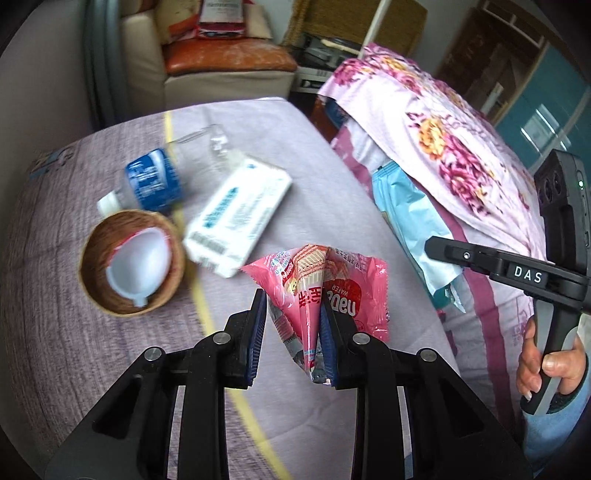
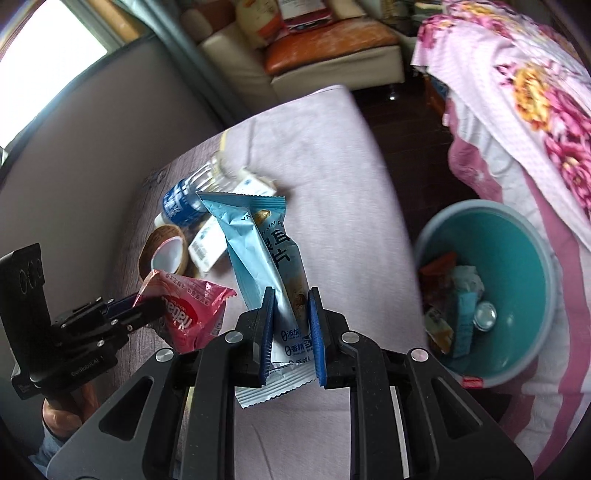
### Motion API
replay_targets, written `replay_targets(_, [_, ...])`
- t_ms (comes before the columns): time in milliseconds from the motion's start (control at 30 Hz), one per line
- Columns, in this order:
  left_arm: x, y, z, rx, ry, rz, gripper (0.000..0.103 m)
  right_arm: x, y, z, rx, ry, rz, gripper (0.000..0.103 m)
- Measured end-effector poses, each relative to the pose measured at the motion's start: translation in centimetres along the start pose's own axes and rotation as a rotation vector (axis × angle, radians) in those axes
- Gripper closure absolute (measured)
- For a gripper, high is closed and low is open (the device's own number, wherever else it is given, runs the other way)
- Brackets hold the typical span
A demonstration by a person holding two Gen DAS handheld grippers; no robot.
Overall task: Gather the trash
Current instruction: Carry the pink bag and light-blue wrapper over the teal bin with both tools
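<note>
Off to the right of my right fingers (image 2: 291, 338), clamped on the blue wrapper (image 2: 266, 258), sits the bin (image 2: 532, 258), nearer them than my left fingers (image 1: 293, 338) pinching the pink wrapper (image 1: 325, 284).

A lilac cover (image 1: 110, 350) with a yellow stripe (image 1: 201, 299) lies over the bed in the foreground. To the right a pink floral sheet (image 1: 443, 122) hangs over some bulk; its pink border (image 2: 561, 243) drapes low. Behind stands a cream sofa (image 1: 221, 81) with an orange cushion (image 1: 229, 55) on its seat, and red-and-white bags (image 1: 221, 18) lean on the cushion. A pale pole (image 1: 376, 26) rises near the sheet. A teal panel (image 1: 546, 107) fills the far right. A bright window (image 2: 48, 55) shows at upper left in the right wrist view, above a grey wall (image 2: 92, 125).
</note>
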State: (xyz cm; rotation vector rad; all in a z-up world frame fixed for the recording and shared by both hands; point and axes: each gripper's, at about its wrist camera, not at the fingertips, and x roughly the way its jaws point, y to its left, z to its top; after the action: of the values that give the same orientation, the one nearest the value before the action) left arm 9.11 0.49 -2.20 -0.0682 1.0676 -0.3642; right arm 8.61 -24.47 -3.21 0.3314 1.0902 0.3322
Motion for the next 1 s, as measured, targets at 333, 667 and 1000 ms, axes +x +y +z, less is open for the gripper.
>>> replay_targets(333, [1.3,-5.3,1.4,0.097,0.013,0.005,0.075,-2.9,-4.4,-0.4,0.078,-0.074,-0.012,0.086])
replay_targets(667, [3.6,-10.4,2.9,0.182,0.043,0.0,0.075,-4.5,-8.8,-0.6,0.155,-0.115,-0.014,0.086])
replay_targets(1000, [6.6,-14.7,3.5,0.234,0.085,-0.018,0.075,-5.5,-12.8,-1.2,0.234,-0.15,-0.017,0.086])
